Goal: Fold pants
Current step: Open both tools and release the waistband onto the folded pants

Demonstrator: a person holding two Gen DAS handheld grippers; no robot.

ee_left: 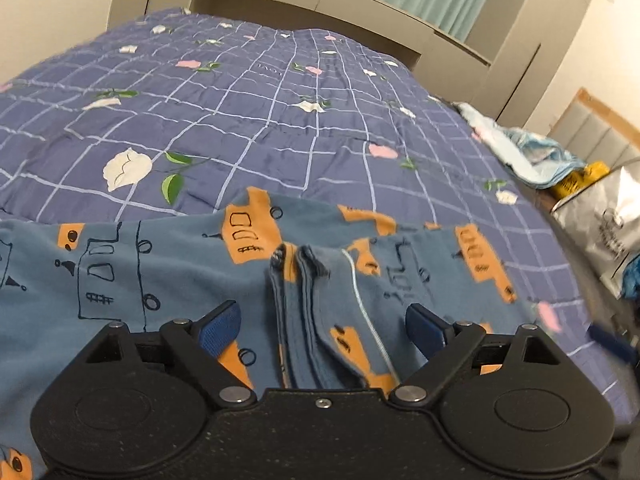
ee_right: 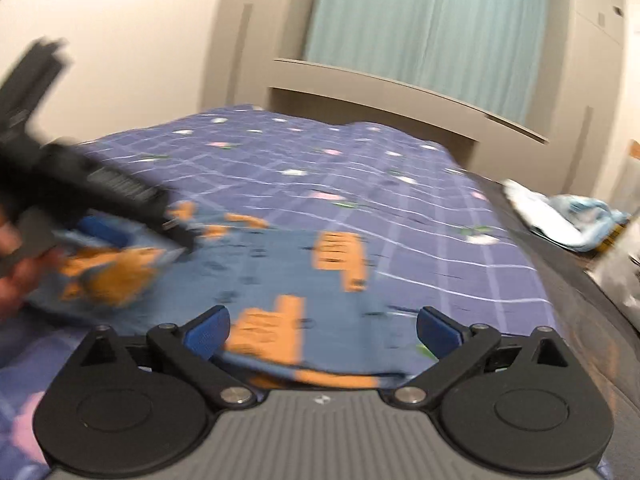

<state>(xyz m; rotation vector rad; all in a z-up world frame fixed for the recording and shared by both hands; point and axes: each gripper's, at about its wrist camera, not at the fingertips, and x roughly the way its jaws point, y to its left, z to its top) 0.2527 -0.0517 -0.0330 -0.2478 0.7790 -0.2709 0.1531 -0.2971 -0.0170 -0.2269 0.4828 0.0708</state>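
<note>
Your right wrist view is smeared by motion, so the print on the pants point(ee_right: 304, 264) is hard to read there, and the near edge of the cloth disappears under the gripper body. In that view your left gripper point(ee_right: 100, 232) shows at the far left as a dark blur; a blue pad and bunched cloth sit right at it, but you cannot tell from this whether it grips anything. The left wrist view is sharper, though the pants point(ee_left: 120, 280) run off its left edge and under the gripper body, so their full length is hidden.

The pants lie on the quilt point(ee_left: 240, 120), spread mostly left to right across the near part of the bed. A folded band of layered edges point(ee_left: 304, 312) runs away from you, straight between the fingers.

Your left gripper point(ee_left: 322, 326) has its fingers spread wide, astride that band. Your right gripper point(ee_right: 322, 328) is likewise spread wide, over the cloth.
</note>
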